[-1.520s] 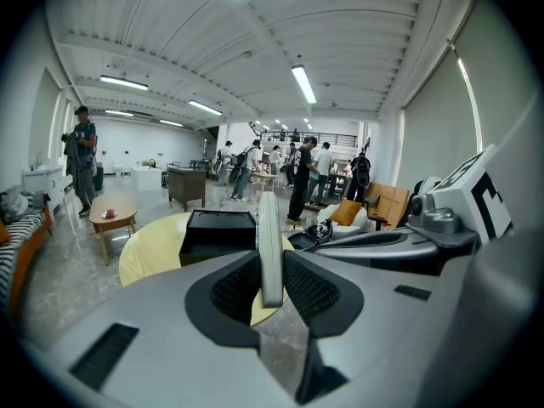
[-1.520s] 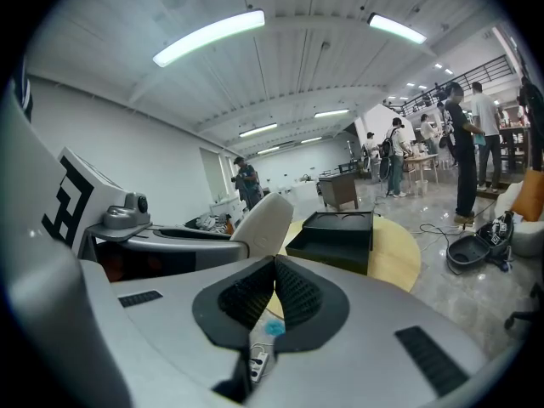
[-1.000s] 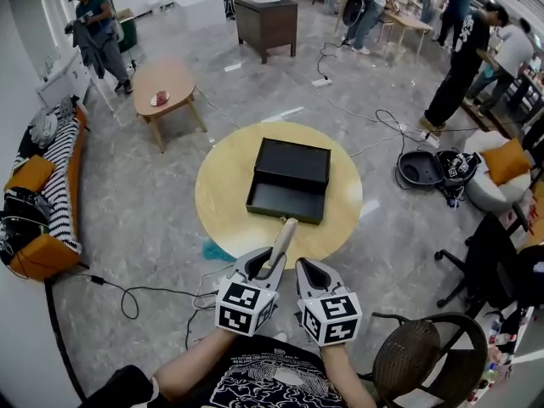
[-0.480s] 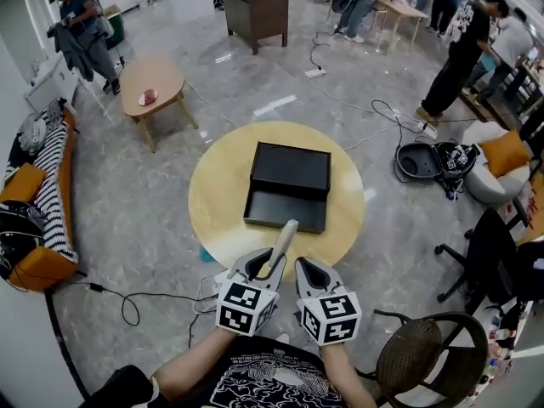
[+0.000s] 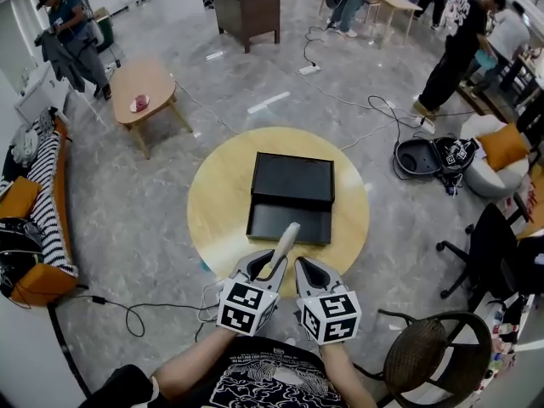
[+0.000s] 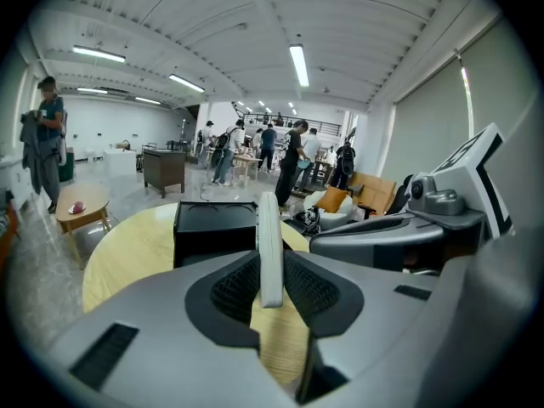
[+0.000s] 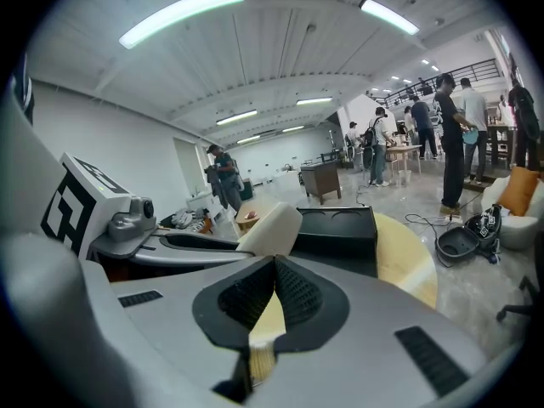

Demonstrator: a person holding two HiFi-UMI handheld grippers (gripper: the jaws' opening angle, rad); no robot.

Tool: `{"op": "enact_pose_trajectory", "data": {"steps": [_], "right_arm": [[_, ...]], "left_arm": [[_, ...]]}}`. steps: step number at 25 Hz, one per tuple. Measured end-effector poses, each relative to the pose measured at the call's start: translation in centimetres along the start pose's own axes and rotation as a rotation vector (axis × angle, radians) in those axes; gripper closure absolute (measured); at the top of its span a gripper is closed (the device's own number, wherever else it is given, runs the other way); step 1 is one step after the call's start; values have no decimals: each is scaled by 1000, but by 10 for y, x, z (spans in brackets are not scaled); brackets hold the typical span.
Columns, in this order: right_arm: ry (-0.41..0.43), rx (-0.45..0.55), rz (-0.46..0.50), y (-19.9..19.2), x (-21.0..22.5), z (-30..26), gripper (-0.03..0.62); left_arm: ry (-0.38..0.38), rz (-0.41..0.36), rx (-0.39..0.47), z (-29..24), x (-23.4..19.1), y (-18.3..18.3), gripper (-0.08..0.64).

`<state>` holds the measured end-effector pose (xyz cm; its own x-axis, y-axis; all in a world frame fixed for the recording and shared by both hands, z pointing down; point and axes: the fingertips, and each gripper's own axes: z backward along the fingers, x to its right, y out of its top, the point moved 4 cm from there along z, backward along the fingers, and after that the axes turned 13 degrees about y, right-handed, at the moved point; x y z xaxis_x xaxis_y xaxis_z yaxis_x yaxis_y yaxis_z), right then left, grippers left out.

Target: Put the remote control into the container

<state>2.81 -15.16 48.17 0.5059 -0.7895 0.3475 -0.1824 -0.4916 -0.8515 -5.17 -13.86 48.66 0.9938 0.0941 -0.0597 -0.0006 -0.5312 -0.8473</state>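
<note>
Left gripper view: left gripper pinching slim off-white remote control edge-on & right gripper pressed together.

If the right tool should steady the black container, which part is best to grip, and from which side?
The near wall of the black container, from above on the person's side, one jaw inside and one outside. It is thin, upright and nearest; the far half shows only a flat top. The right tool, now shut, must open first.

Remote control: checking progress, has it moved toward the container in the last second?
Yes, slightly forward: the remote control now overlaps the container at its near rim.
</note>
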Motion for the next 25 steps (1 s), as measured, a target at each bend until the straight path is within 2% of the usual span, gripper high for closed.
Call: {"op": "enact_pose_trajectory", "data": {"steps": [9, 25], "right_arm": [[-39, 4, -13, 14, 7, -29, 571], [-114, 18, -42, 31, 27, -63, 571]], "left_arm": [[-55, -56, -11, -22, -24, 13, 463], [-157, -217, -55, -65, -48, 24, 463]]}}
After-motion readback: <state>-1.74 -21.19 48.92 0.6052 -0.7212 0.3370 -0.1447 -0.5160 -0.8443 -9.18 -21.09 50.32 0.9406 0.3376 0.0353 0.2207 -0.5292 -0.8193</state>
